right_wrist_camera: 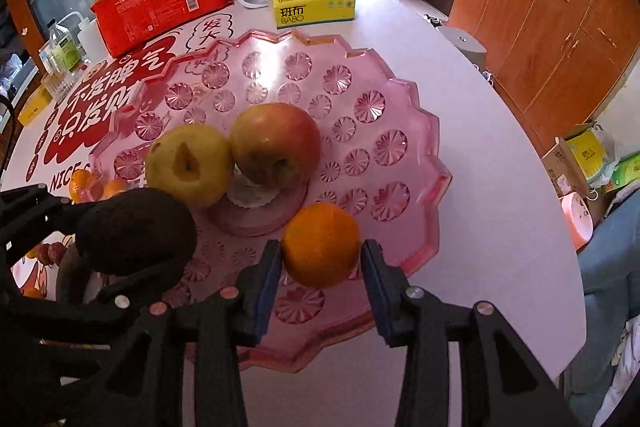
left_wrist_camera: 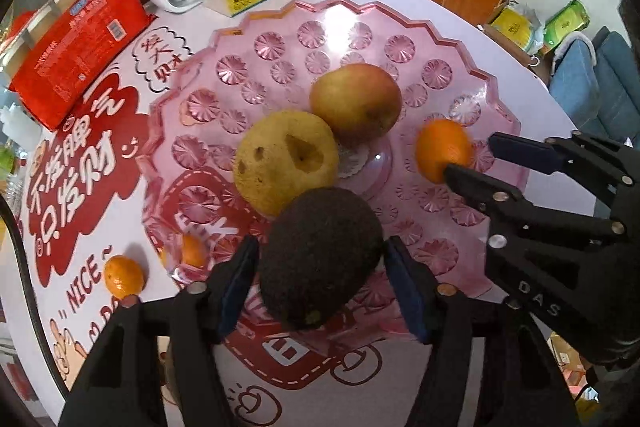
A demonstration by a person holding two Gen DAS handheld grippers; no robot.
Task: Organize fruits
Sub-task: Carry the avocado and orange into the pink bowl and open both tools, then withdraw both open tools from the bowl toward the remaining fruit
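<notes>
Left gripper (left_wrist_camera: 320, 279), bottom centre of its view: fingers (left_wrist_camera: 236, 287) bracket the dark avocado (left_wrist_camera: 320, 255) over the pink dish's (left_wrist_camera: 400, 27) near rim, both pads look pressed to its sides. Right gripper (right_wrist_camera: 322, 263), bottom centre of its own view: fingers (right_wrist_camera: 266, 279) clamped on the orange (right_wrist_camera: 322, 243), low over the dish. Mid-dish, a yellow pear (right_wrist_camera: 188, 163) touches a reddish apple (right_wrist_camera: 276, 143). A mandarin (left_wrist_camera: 124, 277) sits on the worktop (right_wrist_camera: 480, 187), lower left. Upper centre, the yellow tissue box (right_wrist_camera: 312, 7) reads "BABO"; the worktop print says "NICE".
</notes>
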